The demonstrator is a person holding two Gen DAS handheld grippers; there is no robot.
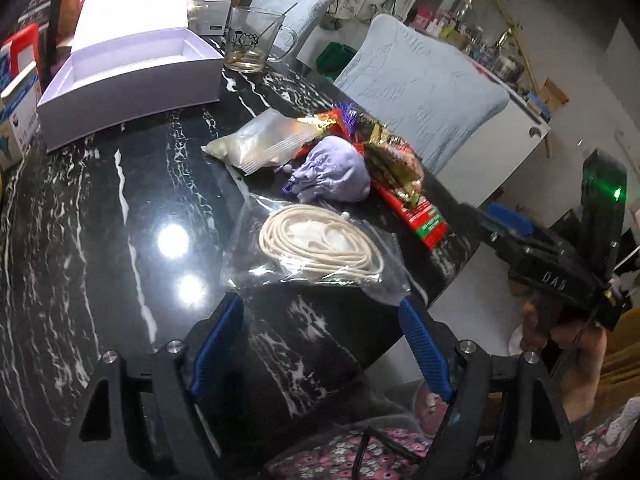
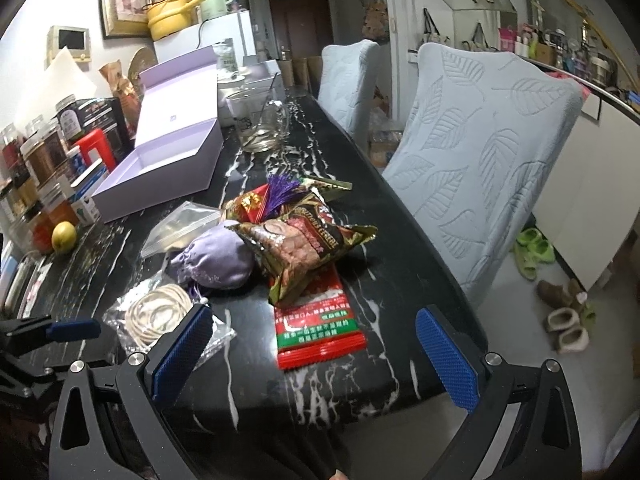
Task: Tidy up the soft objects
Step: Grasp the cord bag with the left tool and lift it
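soft pile sits near the table (image 1: 100, 216) right edge: clear bag of coiled cord (image 1: 320, 246) nearest, lilac pouch (image 1: 332, 176) behind it, snack packets (image 2: 304, 248) beside. all light and floppy; the bag probably slippery, so pinch a corner. left gripper (image 1: 320, 336) and right gripper (image 2: 316, 344) both wide, empty.

"DAS" on the right gripper's black body (image 1: 556, 280), Hello Kitty figure on glass mug (image 1: 250, 40)

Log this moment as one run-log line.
left gripper: open, empty | right gripper: open, empty | lavender pouch, cord bag, snack packets: on table | white box: open
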